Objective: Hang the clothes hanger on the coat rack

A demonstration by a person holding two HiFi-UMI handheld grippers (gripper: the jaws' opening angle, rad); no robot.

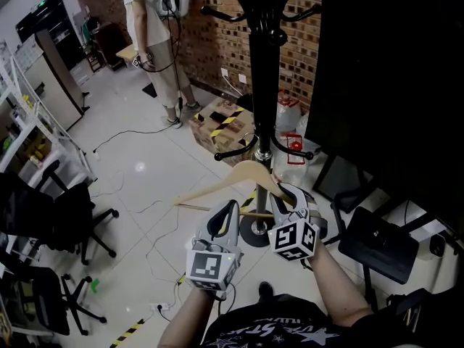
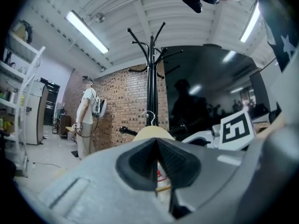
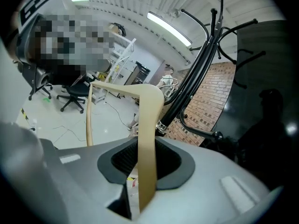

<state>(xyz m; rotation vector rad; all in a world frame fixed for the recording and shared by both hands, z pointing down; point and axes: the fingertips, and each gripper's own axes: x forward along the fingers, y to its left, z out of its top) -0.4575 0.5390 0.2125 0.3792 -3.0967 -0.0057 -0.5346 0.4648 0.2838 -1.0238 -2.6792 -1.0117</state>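
A pale wooden clothes hanger (image 1: 246,171) hangs in the air in front of the black coat rack (image 1: 262,64), held from both sides. My right gripper (image 1: 288,194) is shut on the end of its right arm, which runs up between the pads as a flat wooden strip (image 3: 148,125). My left gripper (image 1: 226,207) is shut on the thin lower bar (image 2: 163,188). In the left gripper view the metal hook (image 2: 148,116) stands above the hanger's crown, right before the rack's pole (image 2: 152,78). The rack's curved pegs (image 3: 210,27) spread overhead.
The rack's round base (image 1: 255,234) sits on the tiled floor just ahead. Cardboard boxes (image 1: 221,122) and a white bag (image 1: 288,114) lie behind it. A person (image 1: 156,27) stands at the brick wall. Office chairs (image 1: 43,216) are at left, a dark panel (image 1: 391,71) at right, and cables cross the floor.
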